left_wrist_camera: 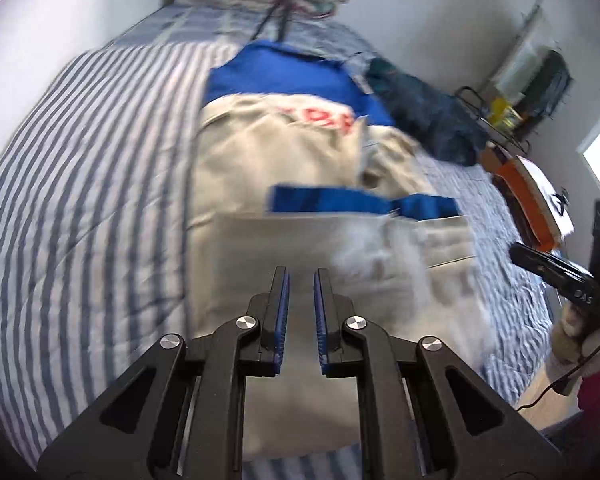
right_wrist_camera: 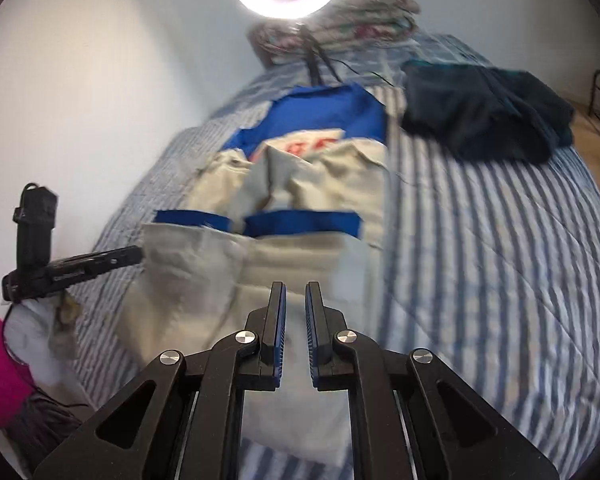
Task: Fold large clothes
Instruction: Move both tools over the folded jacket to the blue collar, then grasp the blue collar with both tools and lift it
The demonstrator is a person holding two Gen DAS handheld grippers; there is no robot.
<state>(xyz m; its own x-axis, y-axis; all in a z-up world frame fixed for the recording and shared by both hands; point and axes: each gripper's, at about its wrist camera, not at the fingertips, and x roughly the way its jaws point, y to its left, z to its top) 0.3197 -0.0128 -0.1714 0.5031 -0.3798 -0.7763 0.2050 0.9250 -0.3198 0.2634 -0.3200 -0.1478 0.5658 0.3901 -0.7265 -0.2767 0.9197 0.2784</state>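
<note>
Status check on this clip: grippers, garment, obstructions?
Left gripper and right gripper nearly shut, nothing between the pads. Cream-and-blue garment partly folded on striped bed. Dark clothes pile lies clear, off to one side.

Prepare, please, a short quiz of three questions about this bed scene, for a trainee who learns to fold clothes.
1. Which colour is the band across the beige garment? A) green B) blue C) yellow
2. True or false: the bed cover is plain red.
3. Fill in: in the right wrist view, the dark garment lies to the ___ of the beige garment.
Key: 1 B. 2 false, it is striped blue and white. 3 right.
</note>
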